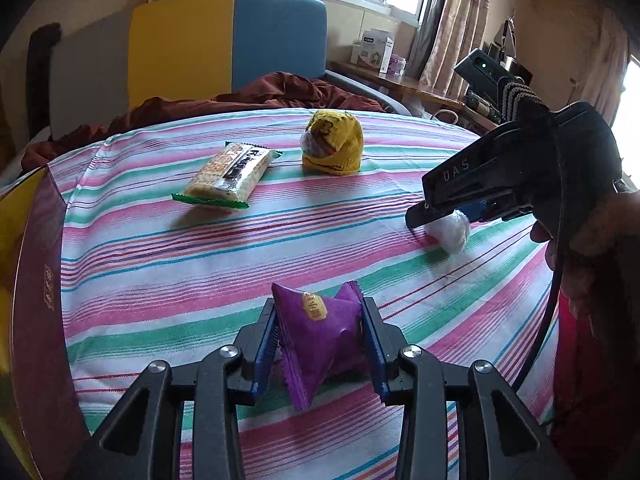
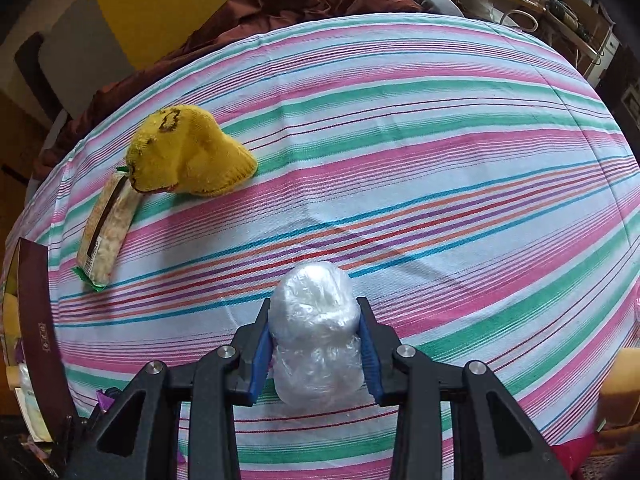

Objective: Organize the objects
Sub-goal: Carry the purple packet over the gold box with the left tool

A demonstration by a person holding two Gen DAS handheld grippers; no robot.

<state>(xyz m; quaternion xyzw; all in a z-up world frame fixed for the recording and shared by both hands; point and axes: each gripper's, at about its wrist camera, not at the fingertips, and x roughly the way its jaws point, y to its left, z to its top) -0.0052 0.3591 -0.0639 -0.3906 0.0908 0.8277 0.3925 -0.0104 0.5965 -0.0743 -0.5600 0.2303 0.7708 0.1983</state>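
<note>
At the bottom centre of the left wrist view, the left gripper [image 1: 320,320] is clamping a purple crinkle-edged plastic snack packet [image 1: 320,328] between its blue-padded fingers, both pads pressing on the packet's sides while the packet is sitting above the pink, green and white striped cloth [image 1: 200,264] covering the table. Toward the right edge of that same frame, the right gripper [image 1: 430,220], a black tool gripped by a person's hand [image 1: 592,236], is angling down onto a white ball of crumpled clear plastic wrap [image 1: 452,232] lying on the cloth.

Seen from the right wrist view, the right gripper [image 2: 316,316] is squeezing that plastic-wrapped ball [image 2: 314,328] at the bottom centre, with its blue pads bearing on either side of it.

Further up, left of centre in the left wrist frame, a long cracker packet with green ends [image 1: 230,174] is lying flat on the cloth, and just to its right a yellow knitted sock bundle with brown markings [image 1: 332,144] is sitting upright, near but apart from the packet. From the right wrist view the sock bundle [image 2: 188,152] is overlapping the upper end of the cracker packet [image 2: 106,232] at the left of the frame.

Along the left edge of the left wrist frame, a maroon and yellow cardboard box [image 1: 36,320] is standing open beside the table; what it is holding is too blurred to tell.
</note>
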